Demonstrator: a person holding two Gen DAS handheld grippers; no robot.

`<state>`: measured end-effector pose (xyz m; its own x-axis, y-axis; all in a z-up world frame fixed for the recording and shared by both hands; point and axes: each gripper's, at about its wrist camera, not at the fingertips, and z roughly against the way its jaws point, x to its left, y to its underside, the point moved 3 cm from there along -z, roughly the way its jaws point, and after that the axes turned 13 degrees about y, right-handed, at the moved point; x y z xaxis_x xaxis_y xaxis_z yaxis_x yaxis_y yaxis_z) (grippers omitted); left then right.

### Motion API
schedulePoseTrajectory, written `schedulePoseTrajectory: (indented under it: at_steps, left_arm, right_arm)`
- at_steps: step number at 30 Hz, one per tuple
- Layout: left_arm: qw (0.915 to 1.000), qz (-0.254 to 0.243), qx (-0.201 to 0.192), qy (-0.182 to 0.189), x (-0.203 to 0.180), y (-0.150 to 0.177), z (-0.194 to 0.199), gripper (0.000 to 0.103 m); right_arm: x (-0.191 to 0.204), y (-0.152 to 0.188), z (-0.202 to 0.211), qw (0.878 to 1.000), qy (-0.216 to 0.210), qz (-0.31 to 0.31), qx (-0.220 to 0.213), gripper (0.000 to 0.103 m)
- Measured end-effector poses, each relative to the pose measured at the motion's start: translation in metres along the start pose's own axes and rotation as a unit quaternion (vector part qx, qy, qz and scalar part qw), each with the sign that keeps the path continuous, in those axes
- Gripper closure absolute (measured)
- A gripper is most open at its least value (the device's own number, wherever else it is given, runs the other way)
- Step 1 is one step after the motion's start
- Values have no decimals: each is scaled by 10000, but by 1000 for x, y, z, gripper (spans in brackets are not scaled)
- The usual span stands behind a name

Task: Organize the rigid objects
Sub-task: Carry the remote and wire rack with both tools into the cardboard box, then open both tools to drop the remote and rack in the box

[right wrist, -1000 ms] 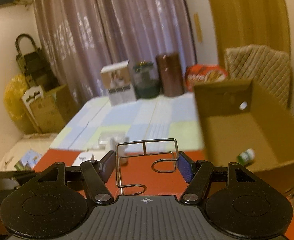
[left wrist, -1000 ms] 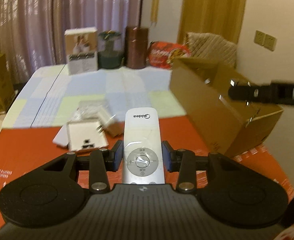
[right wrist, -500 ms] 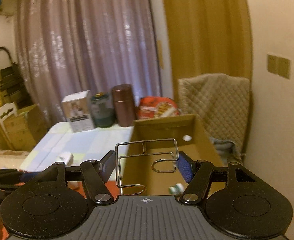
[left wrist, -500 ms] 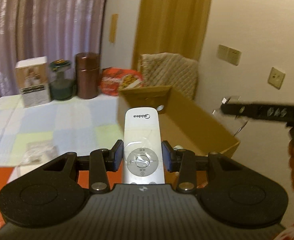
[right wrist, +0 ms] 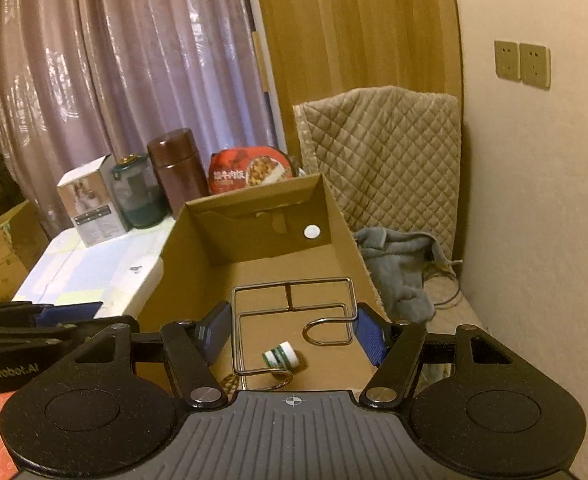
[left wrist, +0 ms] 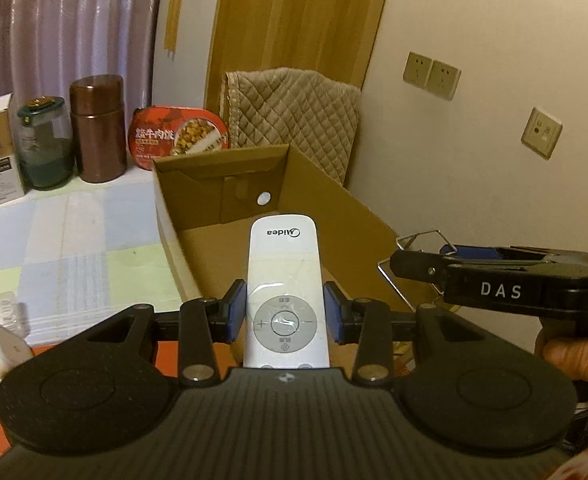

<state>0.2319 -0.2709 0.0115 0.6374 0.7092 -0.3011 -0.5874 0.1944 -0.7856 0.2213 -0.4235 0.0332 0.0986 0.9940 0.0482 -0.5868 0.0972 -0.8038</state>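
A white remote control is clamped between the pads of the left gripper, held over the open cardboard box. A wire rack is gripped half-wide by the right gripper — also above the box. A small bottle is noted on the box floor.

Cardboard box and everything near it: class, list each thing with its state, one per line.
Cardboard box: open-topped, upright.
Small bottle: lying on its side inside the box.
Remote: clamped in left gripper.
Wire rack: clamped in right gripper.
Brown canister: upright, lidded.
Green jar: upright, lidded.
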Motion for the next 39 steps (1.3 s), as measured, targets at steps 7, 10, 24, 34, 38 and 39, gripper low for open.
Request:
schedulePoseTrajectory:
  at_steps: [7, 10, 24, 34, 38, 39]
  left_arm:
    - [9999, 101, 80, 2, 4, 4, -20, 67]
    - [9999, 54, 131, 0, 4, 5, -26, 67]
    - [9993, 257, -91, -255, 20, -2, -12, 49]
    - [9989, 230, -212, -353, 25, -5, 10, 49]
    - [9989, 238, -214, -335, 26, -4, 11, 49]
    - [9989, 240, -217, -335, 26, -4, 11, 49]
  right_arm:
    - [-4, 1, -16, 10000, -40, -40, 57, 40]
    - [-5, 3, -20, 9999, -46, -54, 84, 40]
    - [-12, 13, -26, 9998, -16, -77, 183, 40]
    - [-3, 13, -24, 9998, -65, -25, 188, 40]
    - [1, 13, -27, 9997, -39, 41, 227, 40]
    - [2, 14, -28, 9997, -31, 49, 233, 40]
